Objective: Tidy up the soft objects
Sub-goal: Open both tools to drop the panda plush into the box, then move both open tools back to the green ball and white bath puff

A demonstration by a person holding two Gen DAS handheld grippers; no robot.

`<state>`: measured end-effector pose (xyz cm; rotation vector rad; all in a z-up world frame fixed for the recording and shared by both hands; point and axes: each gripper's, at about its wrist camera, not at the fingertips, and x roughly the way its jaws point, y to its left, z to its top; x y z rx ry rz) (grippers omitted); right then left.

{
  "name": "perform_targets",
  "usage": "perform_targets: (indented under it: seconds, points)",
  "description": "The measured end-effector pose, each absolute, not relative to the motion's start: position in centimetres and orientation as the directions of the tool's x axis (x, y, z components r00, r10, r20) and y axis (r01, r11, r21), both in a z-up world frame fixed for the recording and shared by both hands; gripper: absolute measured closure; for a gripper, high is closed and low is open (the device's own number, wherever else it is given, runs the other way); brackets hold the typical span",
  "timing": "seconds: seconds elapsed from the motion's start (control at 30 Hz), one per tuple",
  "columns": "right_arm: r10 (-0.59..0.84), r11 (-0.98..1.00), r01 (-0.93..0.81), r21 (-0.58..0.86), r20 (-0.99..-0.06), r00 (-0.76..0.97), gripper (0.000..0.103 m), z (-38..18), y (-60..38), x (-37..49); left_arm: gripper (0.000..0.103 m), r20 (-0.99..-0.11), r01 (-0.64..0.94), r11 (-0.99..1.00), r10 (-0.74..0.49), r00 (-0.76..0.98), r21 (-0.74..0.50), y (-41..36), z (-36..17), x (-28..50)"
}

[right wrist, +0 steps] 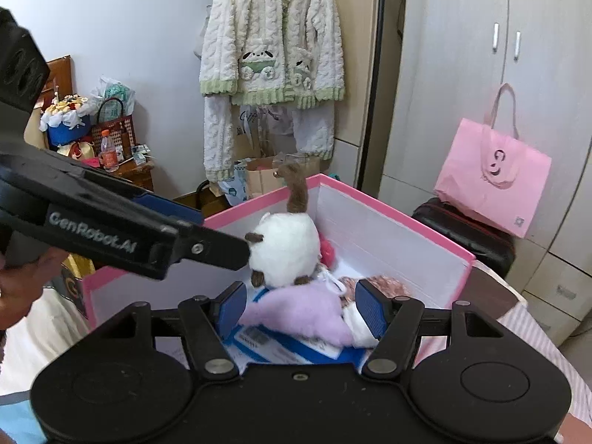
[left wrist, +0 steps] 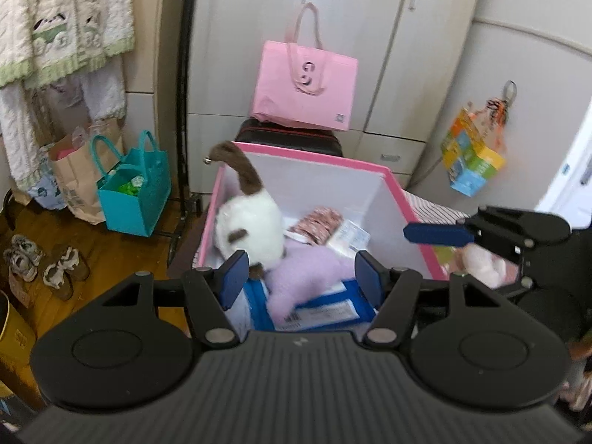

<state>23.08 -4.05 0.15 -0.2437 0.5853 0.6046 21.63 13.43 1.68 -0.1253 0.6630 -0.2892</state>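
1. Left wrist view: the left gripper hangs over the near edge of the pink-rimmed box with its jaws apart and nothing pressed between the pads.
2. The white plush cat, with brown tail and paws, sits inside the box at its left side; its lower end lies just beyond the left fingertip, and whether the two touch cannot be told.
3. A lilac plush lies on the box floor between and beyond the two pads, free of both.
4. Also in the box: blue-and-white packets under the lilac plush, and a pink patterned bundle with a white packet further back.
5. The right gripper enters from the right above the box rim; only one blue pad shows, so its opening cannot be judged here.
6. Behind the box a pink tote bag stands on a dark suitcase; a teal bag stands on the floor at left.
7. Right wrist view: the right gripper has its jaws apart over the near side of the box.
8. The lilac plush lies between the pads, which do not press on it.
9. The white plush cat stands beyond it, tail up, near the box's far left wall.
10. The left gripper reaches in from the left, its tip just beside the cat's flank; its opening is hidden from this side.
11. The blue-and-white packets lie beneath the lilac plush.
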Motion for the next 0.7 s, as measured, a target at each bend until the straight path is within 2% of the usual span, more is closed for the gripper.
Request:
perform_targets:
  seconds: [0.33, 0.53, 0.7]
  points:
    - [0.409, 0.827, -0.552, -0.104, -0.562, 0.718, 0.031, 2.1, -7.7, 19.3, 0.040, -0.541, 0.347, 0.921, -0.384, 0.748, -0.174, 11.0, 4.0, 17.0]
    - [0.414, 0.858, -0.512, -0.037, -0.538, 0.734, 0.031, 3.1, -12.8, 17.4, 0.040, -0.521, 0.399, 0.904, -0.417, 0.745, -0.153, 8.9, 4.9, 15.4]
    - [0.461, 0.858, -0.513, 0.017, -0.468, 0.754, 0.031, 3.5, -17.7, 14.9, 0.040, -0.532, 0.443, 0.889, -0.434, 0.728, -0.119, 6.1, 5.1, 14.8]
